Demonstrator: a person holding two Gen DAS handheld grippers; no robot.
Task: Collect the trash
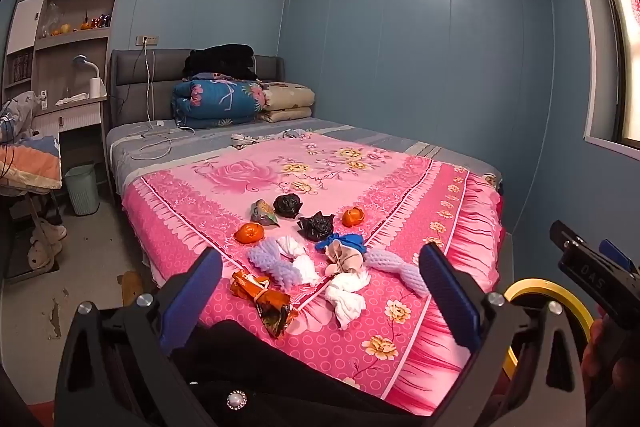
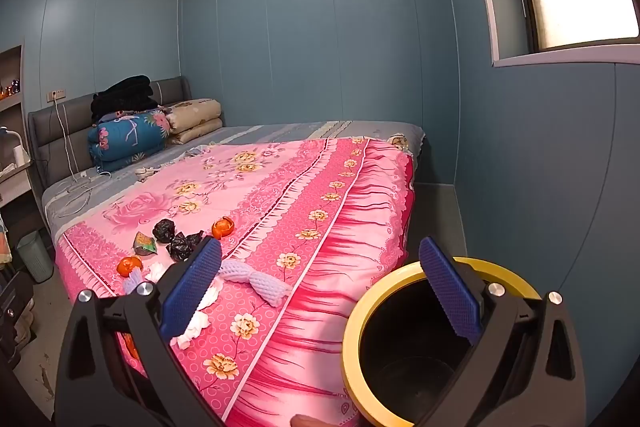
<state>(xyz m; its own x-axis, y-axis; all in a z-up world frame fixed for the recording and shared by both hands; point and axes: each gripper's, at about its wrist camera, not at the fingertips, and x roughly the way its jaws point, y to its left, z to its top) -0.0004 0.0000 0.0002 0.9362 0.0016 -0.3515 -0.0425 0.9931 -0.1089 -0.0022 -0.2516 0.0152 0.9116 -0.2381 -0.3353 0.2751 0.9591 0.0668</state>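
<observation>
While both my claws, left claw (image 1: 320, 291) and right claw (image 2: 320, 287), gape wide, empty: trash pile (image 1: 308, 251) near bed (image 1: 440, 211) foot edge; yellow-rimmed bin (image 2: 360, 311) beside bed corner.

The bed (image 1: 440, 211), under a pink floral blanket (image 1: 248, 171), carries scattered trash (image 1: 316, 227) near its foot and folded quilts (image 1: 218, 103) against the headboard (image 1: 132, 75).

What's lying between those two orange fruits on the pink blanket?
Between the two orange fruits lie a crumpled green wrapper and two black bags, in both views.
</observation>
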